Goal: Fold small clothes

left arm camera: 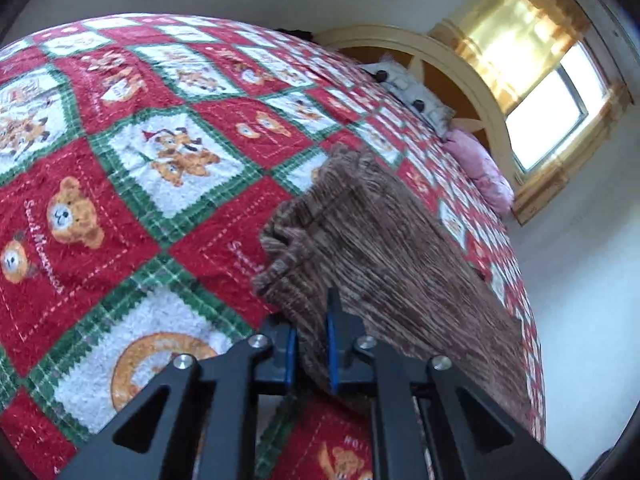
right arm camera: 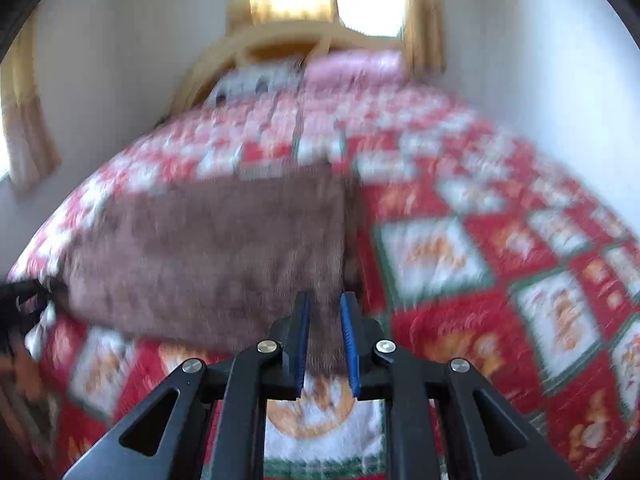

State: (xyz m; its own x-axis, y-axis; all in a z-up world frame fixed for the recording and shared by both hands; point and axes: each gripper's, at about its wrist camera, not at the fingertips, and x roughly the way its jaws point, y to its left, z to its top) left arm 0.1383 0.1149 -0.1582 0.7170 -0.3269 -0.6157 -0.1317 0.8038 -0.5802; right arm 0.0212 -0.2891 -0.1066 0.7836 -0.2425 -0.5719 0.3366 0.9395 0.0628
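Observation:
A brown ribbed knit garment (left arm camera: 380, 248) lies spread on the bed's patchwork quilt (left arm camera: 120, 184). In the left wrist view, its near edge is lifted and pinched between the blue pads of my left gripper (left arm camera: 312, 344), which is shut on it. The right wrist view is blurred. There the same garment (right arm camera: 208, 248) stretches away to the left, and my right gripper (right arm camera: 324, 340) is shut on its near right corner, with cloth showing between the pads. The garment's far end, with bunched ribbing, rests on the quilt.
The red, white and green teddy-bear quilt (right arm camera: 480, 264) covers the whole bed. At the head stand a curved wooden headboard (left arm camera: 460, 68), a white patterned pillow (left arm camera: 416, 96) and a pink pillow (left arm camera: 480, 164). A window with yellow curtains (left arm camera: 532, 24) is behind.

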